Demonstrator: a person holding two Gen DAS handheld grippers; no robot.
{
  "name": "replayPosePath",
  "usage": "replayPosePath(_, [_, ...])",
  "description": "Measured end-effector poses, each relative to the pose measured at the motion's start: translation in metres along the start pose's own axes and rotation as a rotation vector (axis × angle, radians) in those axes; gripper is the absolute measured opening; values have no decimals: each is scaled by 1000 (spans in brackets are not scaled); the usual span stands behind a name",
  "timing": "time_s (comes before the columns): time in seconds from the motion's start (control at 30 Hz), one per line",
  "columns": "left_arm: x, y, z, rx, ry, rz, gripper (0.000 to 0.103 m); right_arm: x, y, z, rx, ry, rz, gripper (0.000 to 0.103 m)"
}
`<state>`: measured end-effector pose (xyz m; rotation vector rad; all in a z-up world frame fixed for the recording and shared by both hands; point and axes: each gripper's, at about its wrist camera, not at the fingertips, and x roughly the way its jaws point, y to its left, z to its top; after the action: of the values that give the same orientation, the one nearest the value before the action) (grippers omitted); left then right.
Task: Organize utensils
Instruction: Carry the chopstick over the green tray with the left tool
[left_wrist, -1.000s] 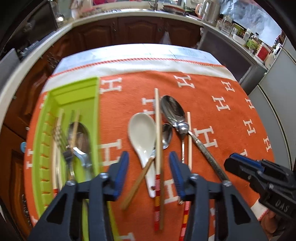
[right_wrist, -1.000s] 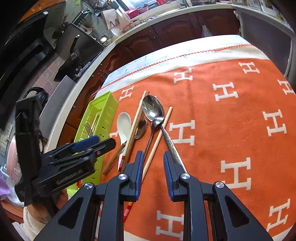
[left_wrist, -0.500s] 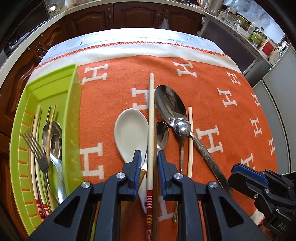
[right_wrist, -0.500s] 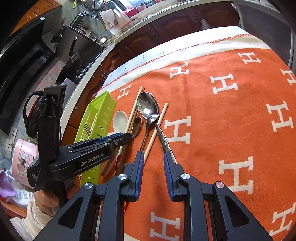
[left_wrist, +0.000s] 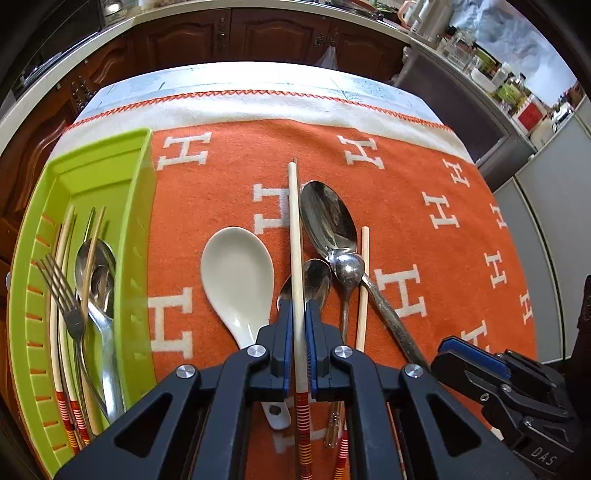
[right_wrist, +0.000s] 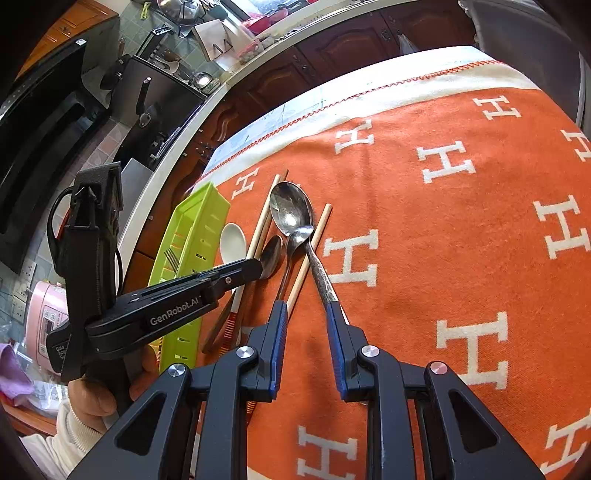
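My left gripper is shut on a long wooden chopstick with a red-striped end, lying on the orange cloth. Beside it lie a white ceramic spoon, a small metal spoon, a large metal spoon, another small spoon and a second chopstick. The green tray at the left holds a fork, spoons and chopsticks. My right gripper is open, low over the large spoon's handle and the second chopstick.
The orange cloth with white H marks covers the table; its white border runs along the far edge. Dark wooden cabinets stand beyond the table. A pink appliance sits at the far left in the right wrist view.
My left gripper came down and closed from wide open onto the long chopstick. My right gripper moved forward toward the large spoon's handle and opened slightly wider.
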<state>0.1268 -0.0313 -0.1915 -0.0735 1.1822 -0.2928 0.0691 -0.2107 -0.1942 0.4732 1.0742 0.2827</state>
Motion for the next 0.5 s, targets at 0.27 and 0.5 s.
replayPosePath(0.27, [-20,4,-4,-13,-27,-36,5,3,1,1,-7,10,-3,22])
replayPosePath(0.5, [-18,8,-11,-42,0,-63,5,4,7,1,-21,14,-1,22])
